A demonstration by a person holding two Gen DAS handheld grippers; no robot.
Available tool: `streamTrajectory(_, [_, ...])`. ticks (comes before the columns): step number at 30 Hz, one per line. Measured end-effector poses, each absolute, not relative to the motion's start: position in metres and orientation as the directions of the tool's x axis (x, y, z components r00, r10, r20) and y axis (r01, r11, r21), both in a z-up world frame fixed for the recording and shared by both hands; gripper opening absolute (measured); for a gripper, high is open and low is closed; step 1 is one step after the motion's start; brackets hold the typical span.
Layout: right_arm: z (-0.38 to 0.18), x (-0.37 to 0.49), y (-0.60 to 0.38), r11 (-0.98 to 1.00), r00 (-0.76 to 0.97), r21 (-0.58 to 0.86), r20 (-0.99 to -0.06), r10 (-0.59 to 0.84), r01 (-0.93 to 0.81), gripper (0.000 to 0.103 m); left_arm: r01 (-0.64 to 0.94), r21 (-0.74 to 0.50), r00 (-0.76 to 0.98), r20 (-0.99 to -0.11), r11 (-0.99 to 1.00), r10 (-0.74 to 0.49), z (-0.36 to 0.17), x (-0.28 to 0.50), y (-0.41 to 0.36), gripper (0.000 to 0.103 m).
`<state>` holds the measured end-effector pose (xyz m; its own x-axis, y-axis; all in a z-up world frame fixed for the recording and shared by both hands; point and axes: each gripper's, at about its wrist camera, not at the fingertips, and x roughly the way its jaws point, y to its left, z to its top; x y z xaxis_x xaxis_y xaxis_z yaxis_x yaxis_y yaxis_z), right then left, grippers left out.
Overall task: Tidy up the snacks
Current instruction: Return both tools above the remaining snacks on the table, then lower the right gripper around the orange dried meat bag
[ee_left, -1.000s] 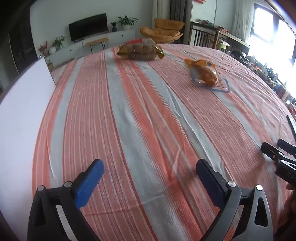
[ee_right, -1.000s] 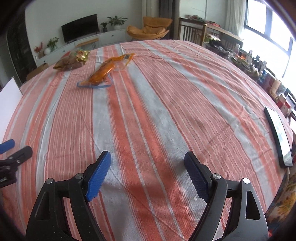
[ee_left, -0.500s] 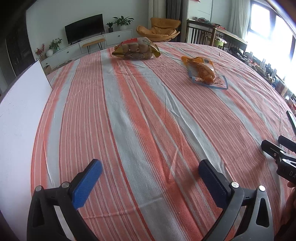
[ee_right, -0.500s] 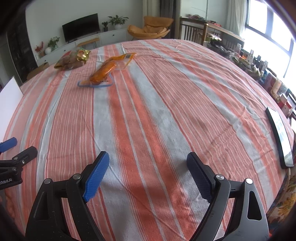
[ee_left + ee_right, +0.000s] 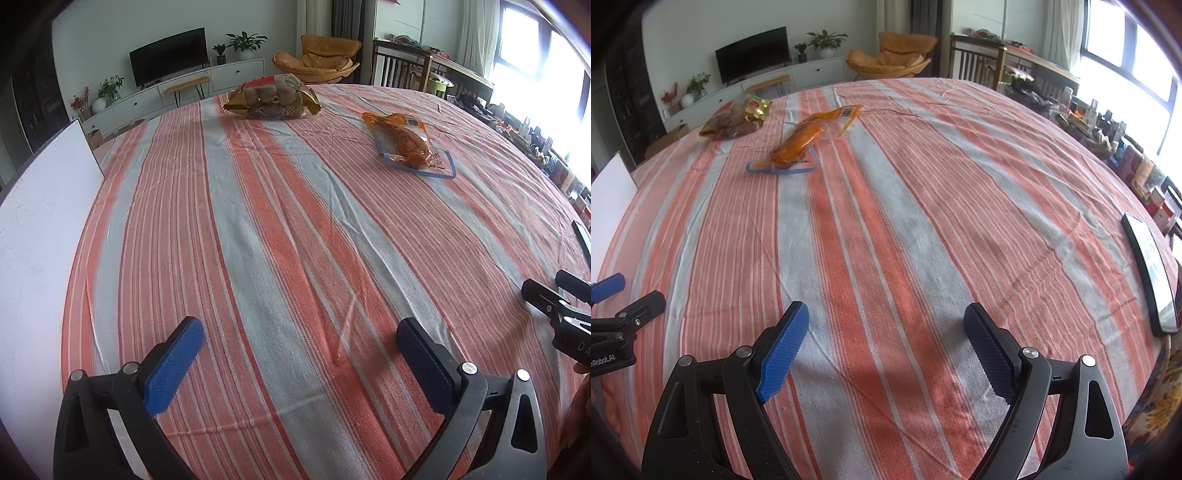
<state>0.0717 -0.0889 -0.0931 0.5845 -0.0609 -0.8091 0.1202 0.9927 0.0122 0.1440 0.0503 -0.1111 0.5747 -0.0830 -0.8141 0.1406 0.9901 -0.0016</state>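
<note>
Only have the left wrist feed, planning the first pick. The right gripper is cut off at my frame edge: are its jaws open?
Observer: Yes. The right gripper has its jaws wide open with nothing between them, over bare tablecloth.
Operator: Thin dark thing at my right edge?
Observer: A phone, lying flat near the table's right edge, screen lit.
Operator: Anything between it and the orange snack pouch?
Observer: No, only tablecloth from the orange snack pouch across to the phone.
</note>
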Motion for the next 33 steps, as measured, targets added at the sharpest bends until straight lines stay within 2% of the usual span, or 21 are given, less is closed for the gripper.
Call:
streamTrajectory(8, [-0.093,0.073,-0.090,0.993,0.573,0.022,-0.818,-0.051,0.120,0.088,0.141,-0.001,0.575,-0.814,0.990,-0.082,-0.111,0.144,0.050,0.103])
streamTrajectory(11, [-0.075,0.088,-0.097,0.981,0.601,0.150,-0.798,0.045,0.125,0.088,0.141,0.000,0.575,-0.814,0.990,-0.082,-0.111,0.144,0.050,0.103])
streamTrajectory(14, [-0.054,0.132,-0.088,0.983,0.624,0.162,-0.778,0.072,0.088,0.088,0.141,-0.001,0.575,-0.814,0.990,-0.083,-0.111,0.144,0.050,0.103])
streamTrajectory(21, [-0.082,0.271,-0.055,0.969,0.439,0.207,-0.889,0.129,0.135,0.087,0.141,-0.001,0.575,-0.814,0.990,-0.083,-0.111,0.144,0.050,0.103])
streamTrajectory(23, [-0.092,0.286,-0.036,0.977,0.419,0.165,-0.903,0.096,0.132,0.090,0.142,-0.001,0.575,-0.814,0.990,-0.083,-0.111,0.144,0.050,0.103])
streamTrajectory(25, [-0.099,0.293,-0.012,0.996,0.424,0.011,-0.905,-0.030,0.092,0.092,0.141,-0.001,0.575,-0.814,0.990,-0.083,-0.111,0.144,0.049,0.103])
streamTrajectory(27, [-0.101,0.289,-0.006,0.999,0.483,0.002,-0.876,-0.020,0.045,0.092,0.140,-0.001,0.575,-0.814,0.990,-0.082,-0.110,0.144,0.049,0.103])
streamTrajectory(30, [-0.106,0.273,-0.020,1.000,0.545,0.008,-0.838,-0.002,0.017,0.084,0.140,-0.001,0.575,-0.814,0.990,-0.082,-0.110,0.145,0.049,0.103])
streamTrajectory(33, [-0.107,0.250,-0.041,0.999,0.579,0.020,-0.815,-0.006,0.039,0.068,0.140,-0.001,0.575,-0.814,0.990,-0.082,-0.110,0.145,0.050,0.103])
